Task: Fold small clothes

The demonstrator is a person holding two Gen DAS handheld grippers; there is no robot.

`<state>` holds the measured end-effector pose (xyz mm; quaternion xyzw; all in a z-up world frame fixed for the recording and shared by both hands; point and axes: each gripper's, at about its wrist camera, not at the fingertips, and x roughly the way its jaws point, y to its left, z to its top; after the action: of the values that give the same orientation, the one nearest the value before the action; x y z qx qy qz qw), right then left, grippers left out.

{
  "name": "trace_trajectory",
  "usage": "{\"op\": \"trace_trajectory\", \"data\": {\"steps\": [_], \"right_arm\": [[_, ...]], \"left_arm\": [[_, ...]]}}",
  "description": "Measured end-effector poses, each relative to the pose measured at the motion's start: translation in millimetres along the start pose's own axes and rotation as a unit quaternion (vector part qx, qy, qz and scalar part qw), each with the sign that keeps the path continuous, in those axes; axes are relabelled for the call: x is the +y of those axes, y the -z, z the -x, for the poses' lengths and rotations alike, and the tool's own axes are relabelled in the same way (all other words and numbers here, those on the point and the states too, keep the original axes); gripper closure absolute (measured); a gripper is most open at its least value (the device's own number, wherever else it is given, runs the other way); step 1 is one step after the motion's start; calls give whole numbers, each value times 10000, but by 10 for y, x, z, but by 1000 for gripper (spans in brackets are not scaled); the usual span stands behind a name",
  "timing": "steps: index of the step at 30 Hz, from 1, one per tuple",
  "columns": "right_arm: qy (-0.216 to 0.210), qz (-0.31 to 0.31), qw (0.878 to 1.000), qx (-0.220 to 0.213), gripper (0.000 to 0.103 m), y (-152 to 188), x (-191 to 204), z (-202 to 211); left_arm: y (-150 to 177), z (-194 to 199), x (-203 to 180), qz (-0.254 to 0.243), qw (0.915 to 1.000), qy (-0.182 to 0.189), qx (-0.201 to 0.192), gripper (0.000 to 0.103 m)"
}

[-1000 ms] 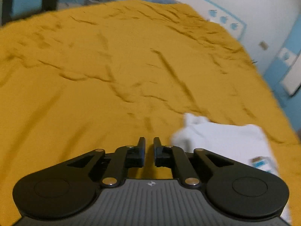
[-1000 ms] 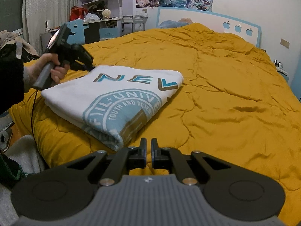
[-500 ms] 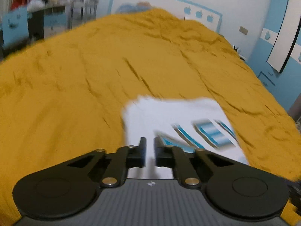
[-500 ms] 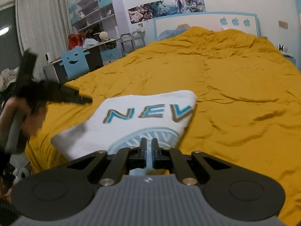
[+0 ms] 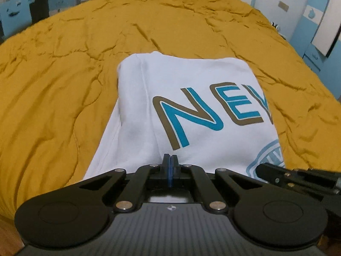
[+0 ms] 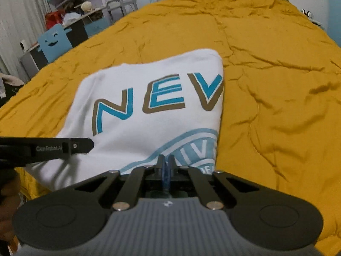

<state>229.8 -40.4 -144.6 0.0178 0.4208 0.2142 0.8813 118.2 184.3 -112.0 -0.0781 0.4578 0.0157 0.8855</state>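
Since both the left tool and right tool are pressed together, empty, low centre frame over the folded shirt, spread them before gripping its near edge on the bed.

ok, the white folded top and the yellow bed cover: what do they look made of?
White folded top: looks like matte knit cotton or a blend, thickish; soft rounded fold edges, a stitched seam, and flat printed lettering in blue and tan.
Yellow bed cover: looks like a padded woven cover, matte; puffy surface with many soft creases and a visible stitch line. Exact fibre can't be told.
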Motion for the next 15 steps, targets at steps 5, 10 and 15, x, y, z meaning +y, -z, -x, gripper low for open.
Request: {"op": "trace_trajectory", "data": {"steps": [5,10,15], "right_arm": [[-25,-46,10000,-77,103,-41,15,60],[-210,-269,9992,-186,101,-30,-53,271],[-360,-87,9993,-7,84,-30,0,432]], "left_arm": [[11,54,-57,-116,9999,-100,-36,103],[-8,159,-165,-445,9981,-414,-34,102],[-37,338,-164,-317,9976,-591,165,93]]}}
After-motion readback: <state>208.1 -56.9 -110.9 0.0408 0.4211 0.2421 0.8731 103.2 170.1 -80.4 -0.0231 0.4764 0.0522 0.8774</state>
